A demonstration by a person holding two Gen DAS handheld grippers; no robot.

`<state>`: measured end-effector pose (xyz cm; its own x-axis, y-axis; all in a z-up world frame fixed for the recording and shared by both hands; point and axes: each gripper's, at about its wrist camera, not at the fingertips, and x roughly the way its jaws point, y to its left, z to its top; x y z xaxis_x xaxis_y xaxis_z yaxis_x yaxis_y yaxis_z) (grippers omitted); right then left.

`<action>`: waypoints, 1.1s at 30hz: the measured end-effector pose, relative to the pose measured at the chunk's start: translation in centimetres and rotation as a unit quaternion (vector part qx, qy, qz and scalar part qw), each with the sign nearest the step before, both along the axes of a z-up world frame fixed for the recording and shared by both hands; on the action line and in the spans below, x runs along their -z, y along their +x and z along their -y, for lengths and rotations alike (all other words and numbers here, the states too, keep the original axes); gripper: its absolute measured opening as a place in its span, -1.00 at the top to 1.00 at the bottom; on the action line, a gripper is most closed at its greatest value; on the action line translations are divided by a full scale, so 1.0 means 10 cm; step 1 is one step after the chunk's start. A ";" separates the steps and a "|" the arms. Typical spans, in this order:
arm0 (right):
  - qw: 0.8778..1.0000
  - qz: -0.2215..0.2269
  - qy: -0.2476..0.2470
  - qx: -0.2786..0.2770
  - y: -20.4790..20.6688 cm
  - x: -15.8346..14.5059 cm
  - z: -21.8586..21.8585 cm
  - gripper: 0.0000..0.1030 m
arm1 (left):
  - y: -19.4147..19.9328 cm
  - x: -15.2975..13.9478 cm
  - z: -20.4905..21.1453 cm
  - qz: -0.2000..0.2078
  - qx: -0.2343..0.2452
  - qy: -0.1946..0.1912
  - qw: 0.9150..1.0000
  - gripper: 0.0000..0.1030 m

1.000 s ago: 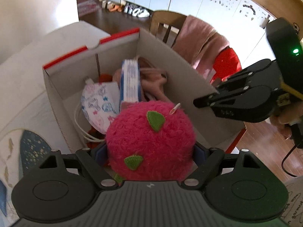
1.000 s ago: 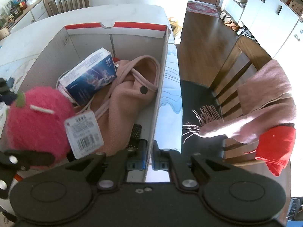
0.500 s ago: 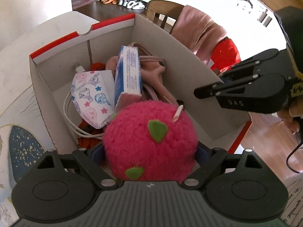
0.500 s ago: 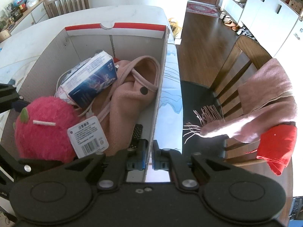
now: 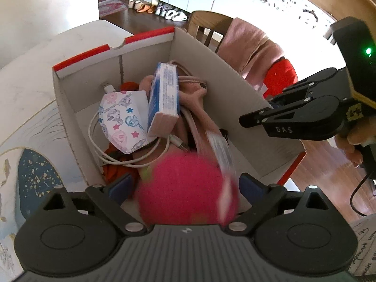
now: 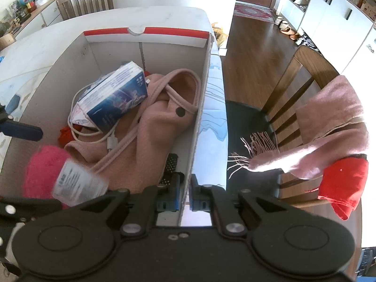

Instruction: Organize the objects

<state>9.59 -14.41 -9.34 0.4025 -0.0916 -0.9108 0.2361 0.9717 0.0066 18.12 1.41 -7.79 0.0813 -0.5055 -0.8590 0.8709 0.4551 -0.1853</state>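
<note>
A fuzzy pink plush ball [image 5: 185, 188] with a white tag [image 6: 77, 185] is blurred in motion at the near end of the open cardboard box [image 5: 145, 37]. It lies between the pads of my left gripper [image 5: 186, 185], whose jaws are opening, with gaps on both sides of the ball. My right gripper [image 6: 184, 196] is shut on the box's right wall [image 6: 199, 108]. In the box lie a blue-and-white carton [image 6: 115, 101], a patterned face mask [image 5: 122, 119], a white cable [image 5: 98, 150] and a pink garment [image 6: 152, 129].
The box stands on a white table [image 5: 28, 89] with a blue-patterned mat [image 5: 35, 171]. Right of the table stands a wooden chair [image 6: 303, 70] draped with a pink scarf [image 6: 329, 122] and a red cloth [image 6: 340, 183]. Wooden floor and white cabinets lie beyond.
My left jaws have widened and let go of the plush ball, which has sunk lower into the box and now blurs. My right gripper has stayed on the box wall.
</note>
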 end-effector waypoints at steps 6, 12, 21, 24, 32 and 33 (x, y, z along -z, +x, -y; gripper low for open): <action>1.000 0.003 0.000 -0.003 -0.02 -0.02 0.00 0.87 | -0.01 -0.14 -0.11 0.005 -0.024 -0.024 0.999 -0.95; 1.000 0.017 0.002 -0.008 -0.09 -0.12 0.01 0.86 | -0.08 -0.32 -0.21 0.049 -0.051 -0.047 0.996 -0.95; 0.998 0.062 0.000 -0.017 -0.31 -0.36 -0.03 0.80 | -0.20 -0.45 -0.37 0.098 -0.112 -0.077 0.986 -0.95; 0.997 0.076 -0.006 -0.030 -0.38 -0.42 -0.07 0.75 | -0.22 -0.45 -0.42 0.096 -0.132 -0.086 0.983 -0.95; 0.992 0.124 0.008 -0.036 -0.58 -0.51 -0.17 0.70 | -0.28 -0.40 -0.51 0.096 -0.154 -0.096 0.979 -0.95; 0.991 0.130 0.010 -0.035 -0.59 -0.52 -0.19 0.70 | -0.28 -0.41 -0.53 0.096 -0.155 -0.098 0.978 -0.95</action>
